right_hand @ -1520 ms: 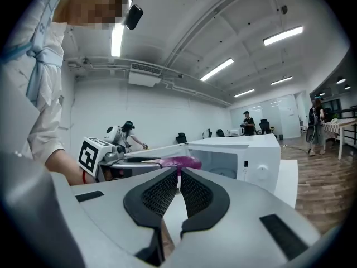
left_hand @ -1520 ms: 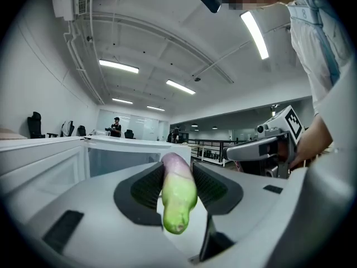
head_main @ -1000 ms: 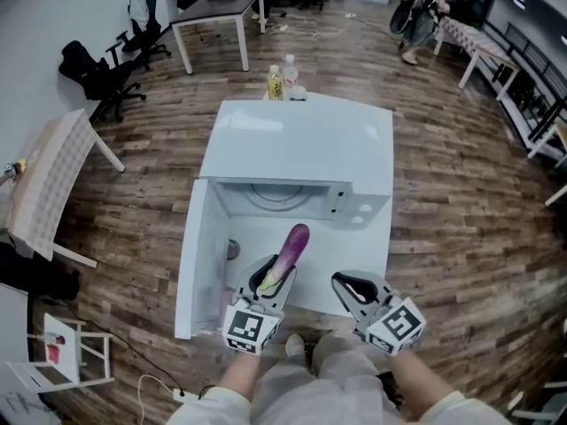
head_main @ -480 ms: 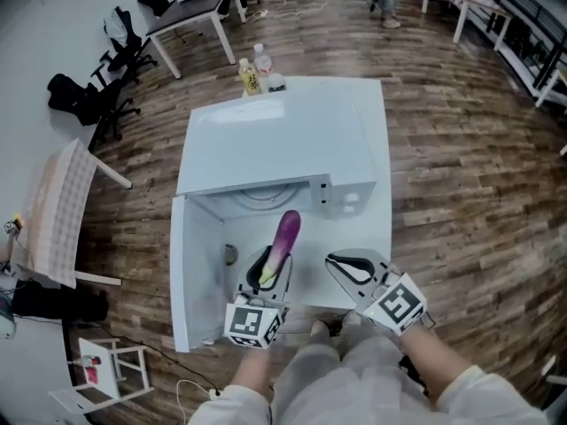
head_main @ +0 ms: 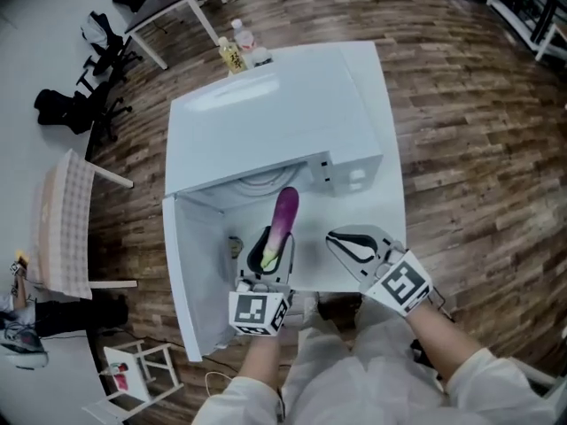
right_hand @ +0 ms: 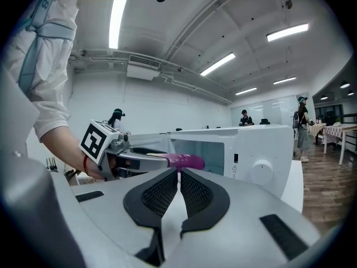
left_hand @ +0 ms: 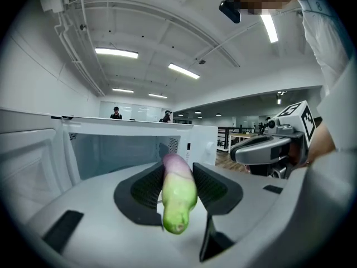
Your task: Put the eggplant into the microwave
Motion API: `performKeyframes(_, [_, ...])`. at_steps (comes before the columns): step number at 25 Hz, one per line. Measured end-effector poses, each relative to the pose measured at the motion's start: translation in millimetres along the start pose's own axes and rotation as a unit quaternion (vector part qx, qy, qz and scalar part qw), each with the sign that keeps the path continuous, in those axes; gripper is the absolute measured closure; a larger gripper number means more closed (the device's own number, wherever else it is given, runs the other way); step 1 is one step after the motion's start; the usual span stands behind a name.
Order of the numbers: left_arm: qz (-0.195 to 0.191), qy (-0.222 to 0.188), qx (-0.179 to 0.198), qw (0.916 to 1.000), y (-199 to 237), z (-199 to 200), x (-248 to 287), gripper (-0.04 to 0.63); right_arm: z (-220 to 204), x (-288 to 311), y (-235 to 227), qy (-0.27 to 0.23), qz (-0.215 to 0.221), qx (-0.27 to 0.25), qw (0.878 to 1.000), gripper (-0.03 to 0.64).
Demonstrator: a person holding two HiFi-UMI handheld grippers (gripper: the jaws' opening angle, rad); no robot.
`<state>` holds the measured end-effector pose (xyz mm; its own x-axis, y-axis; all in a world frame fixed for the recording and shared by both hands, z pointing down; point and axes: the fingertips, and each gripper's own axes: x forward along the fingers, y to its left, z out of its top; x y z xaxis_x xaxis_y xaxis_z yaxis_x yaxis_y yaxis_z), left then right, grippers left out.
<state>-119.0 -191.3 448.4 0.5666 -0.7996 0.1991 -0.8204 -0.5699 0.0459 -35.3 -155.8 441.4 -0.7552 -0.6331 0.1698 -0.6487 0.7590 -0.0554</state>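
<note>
A purple eggplant [head_main: 283, 217] with a green stem end [left_hand: 177, 200] is clamped between the dark pads of my left gripper [head_main: 276, 248]. Its purple tip points at the open cavity of the white microwave [head_main: 266, 127], just in front of the opening. The microwave door [head_main: 188, 273] hangs open to the left. In the left gripper view the cavity [left_hand: 120, 152] lies straight ahead. My right gripper [head_main: 341, 242] hovers to the right of the eggplant, jaws shut with nothing between them. In the right gripper view the eggplant [right_hand: 187, 161] shows left of the microwave's control panel [right_hand: 262, 172].
The microwave stands on a white table [head_main: 385, 113] with two bottles [head_main: 237, 51] at its far edge. A small round object [head_main: 234, 247] lies by the door hinge. Wooden floor, a checked folding table [head_main: 64, 228] and office chairs [head_main: 66, 109] surround it. People stand far off.
Both grippers have moved forward toward the microwave opening, and the eggplant's tip is now nearer the cavity. The grip on the eggplant is unchanged.
</note>
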Motion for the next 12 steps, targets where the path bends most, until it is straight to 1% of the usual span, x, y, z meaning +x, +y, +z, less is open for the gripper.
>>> performKeyframes(12, [-0.018,0.037,0.025,0.9989,54,-32,50,0.433,-17,36,-9,0.008,-0.052,0.014,0.999,0.578])
